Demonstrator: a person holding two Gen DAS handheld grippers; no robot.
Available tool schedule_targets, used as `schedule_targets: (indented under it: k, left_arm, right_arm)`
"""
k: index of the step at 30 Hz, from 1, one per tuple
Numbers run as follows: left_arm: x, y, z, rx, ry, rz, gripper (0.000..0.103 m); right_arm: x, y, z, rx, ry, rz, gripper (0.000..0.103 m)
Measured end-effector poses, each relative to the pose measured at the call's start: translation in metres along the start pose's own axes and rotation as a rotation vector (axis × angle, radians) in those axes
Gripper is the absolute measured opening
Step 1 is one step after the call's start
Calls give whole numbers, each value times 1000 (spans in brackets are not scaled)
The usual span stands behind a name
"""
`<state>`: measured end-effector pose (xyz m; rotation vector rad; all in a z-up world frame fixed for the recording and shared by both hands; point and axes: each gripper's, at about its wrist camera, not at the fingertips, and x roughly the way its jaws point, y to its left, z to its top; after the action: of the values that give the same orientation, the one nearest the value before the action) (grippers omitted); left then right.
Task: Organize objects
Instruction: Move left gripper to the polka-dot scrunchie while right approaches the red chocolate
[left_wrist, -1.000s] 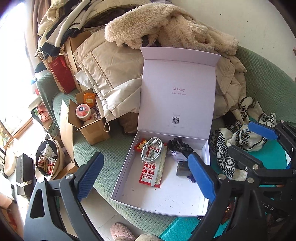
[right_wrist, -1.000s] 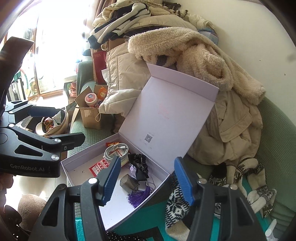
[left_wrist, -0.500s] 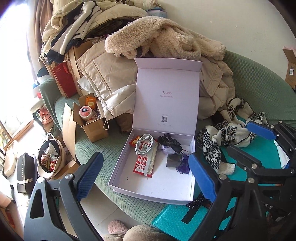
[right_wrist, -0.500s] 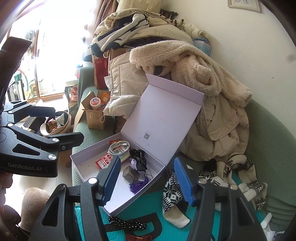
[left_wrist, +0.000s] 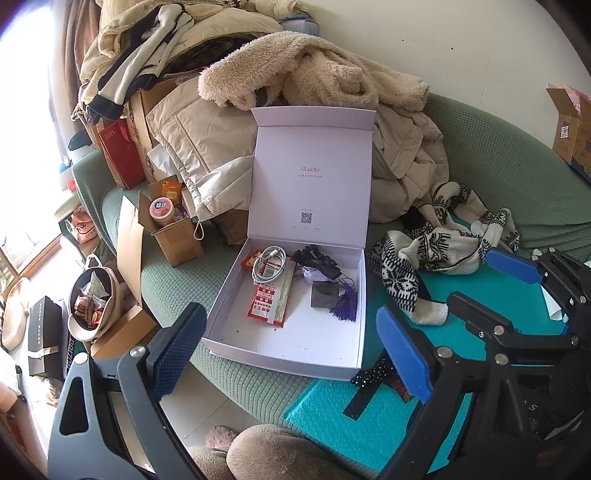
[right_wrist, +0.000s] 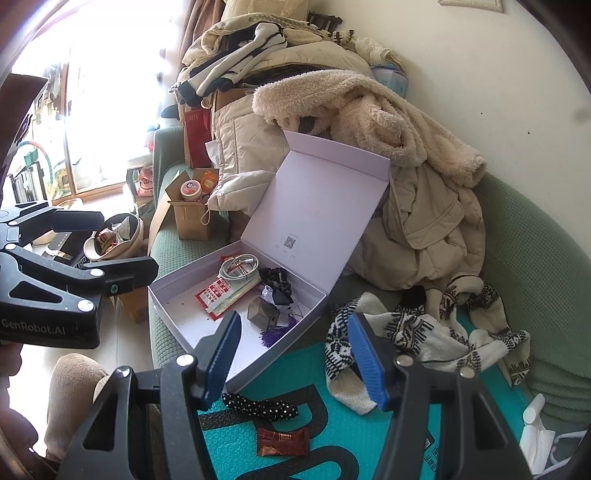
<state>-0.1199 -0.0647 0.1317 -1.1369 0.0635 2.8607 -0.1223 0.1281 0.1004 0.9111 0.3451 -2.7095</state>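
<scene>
Green sofa cushions (left_wrist: 258, 376) carry everything here, heaped at the back with coats and a fleece. On the seat, close to its front edge, sits the pale lilac box (left_wrist: 354, 288), lid (left_wrist: 310, 177) propped upright against the coats; its long axis runs from the front edge toward the backrest, open mouth facing up. Inside, crowded to the hinge end, lie a coiled white cable (left_wrist: 267, 260), a red packet (left_wrist: 267, 304), a black scrunchie (left_wrist: 316, 260) and a small dark block with a purple tassel (left_wrist: 345, 306); the front half of the tray is bare. Just outside the box's front right corner, on a teal bubble mailer (right_wrist: 332, 443), lie a black polka-dot bow (right_wrist: 260, 406) and a brown wrapped sweet (right_wrist: 282, 441), with patterned knit socks (right_wrist: 417, 332) beside the box's right wall. The left gripper (left_wrist: 291, 354) hangs wide open and empty above the seat's front edge; the right gripper (right_wrist: 295, 358) stands about half open, also empty, over the mailer. I judge this a pause between picks: some items are boxed, the loose ones not yet. The next move likely calls for the right gripper to drop onto the bow or the sweet, both flat and thin, so the fingertips would need to press into the soft mailer to get under them.
</scene>
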Motion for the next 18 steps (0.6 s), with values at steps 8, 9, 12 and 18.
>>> schedule_targets:
  k: [8,9,12,18]
  left_arm:
    - [7,-17,-27,4,42,-27,93]
    - [10,-19,-30,6,50,-32,93]
    - [19,-23,-42,8,72,-48,93]
    - [38,-35,-64,14,110,-89,93]
  right_arm:
    - [2,-5,-27,34,41,2,61]
    - [3,-6,-31,37,47,1,61]
    - [6,-8,-42,49,65,-5,61]
    - [15,-14,-68,90,112,-11,61]
